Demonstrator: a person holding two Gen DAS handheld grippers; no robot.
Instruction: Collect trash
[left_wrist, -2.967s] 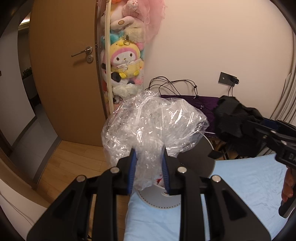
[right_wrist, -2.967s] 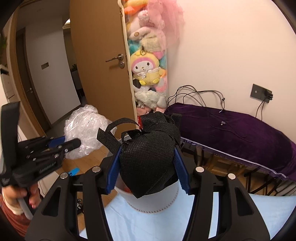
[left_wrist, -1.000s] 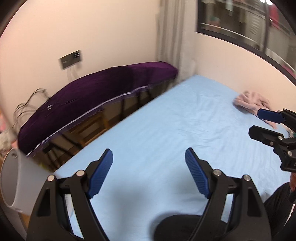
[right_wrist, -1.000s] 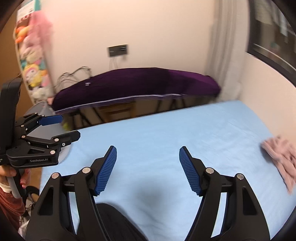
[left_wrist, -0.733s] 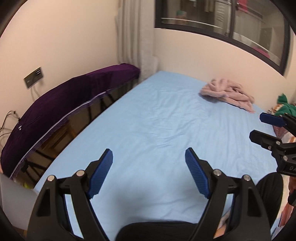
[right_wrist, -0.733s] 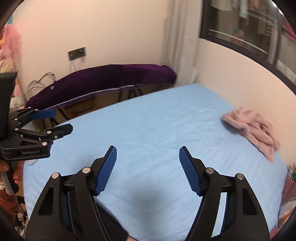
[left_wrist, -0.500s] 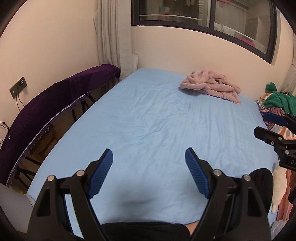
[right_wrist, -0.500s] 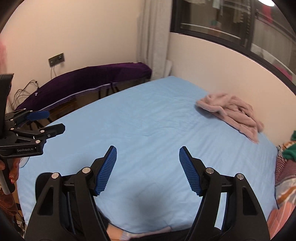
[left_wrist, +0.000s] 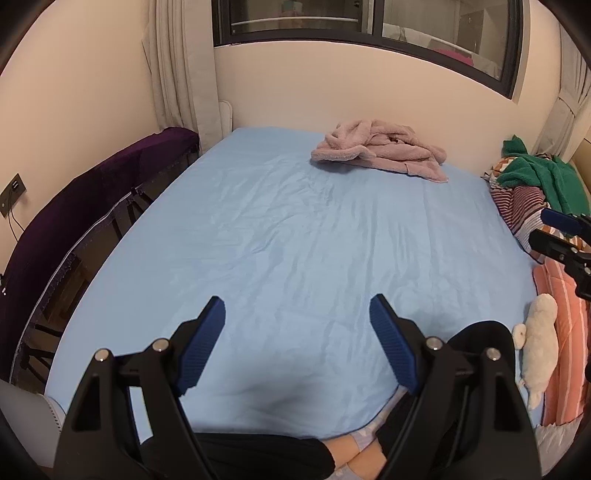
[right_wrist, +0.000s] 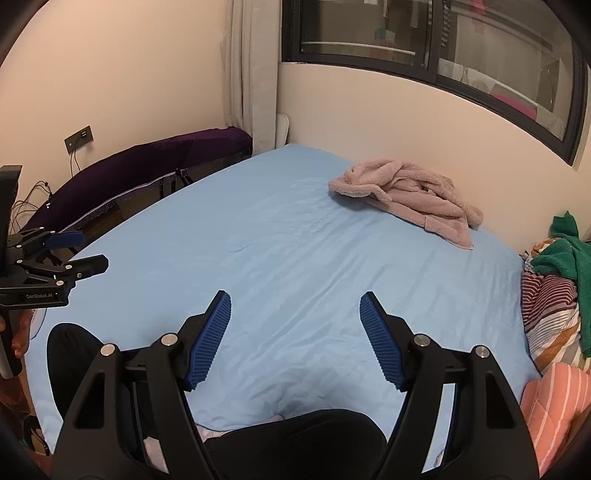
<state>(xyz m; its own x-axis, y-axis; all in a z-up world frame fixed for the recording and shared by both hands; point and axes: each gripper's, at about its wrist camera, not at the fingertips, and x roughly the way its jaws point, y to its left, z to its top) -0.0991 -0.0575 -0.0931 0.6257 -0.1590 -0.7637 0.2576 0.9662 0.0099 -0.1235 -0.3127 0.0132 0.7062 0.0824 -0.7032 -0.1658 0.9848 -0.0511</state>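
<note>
L gripper (left_wrist: 297, 325) & R gripper (right_wrist: 295, 321) both wide open, empty, over blue bed (left_wrist: 295, 229); no trash visible near either

Pale blue bed (left_wrist: 295, 236) — crumpled pink robe (left_wrist: 380, 153) near the wall, green blanket (left_wrist: 535, 175) at its edge.

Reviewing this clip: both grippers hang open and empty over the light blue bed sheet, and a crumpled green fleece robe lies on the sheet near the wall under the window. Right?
Nearly. The crumpled fleece robe near the wall under the window is dusty pink, not green, as the right wrist view shows. The rest holds: the left gripper and the right gripper hang open and empty over the light blue bed sheet.
</note>
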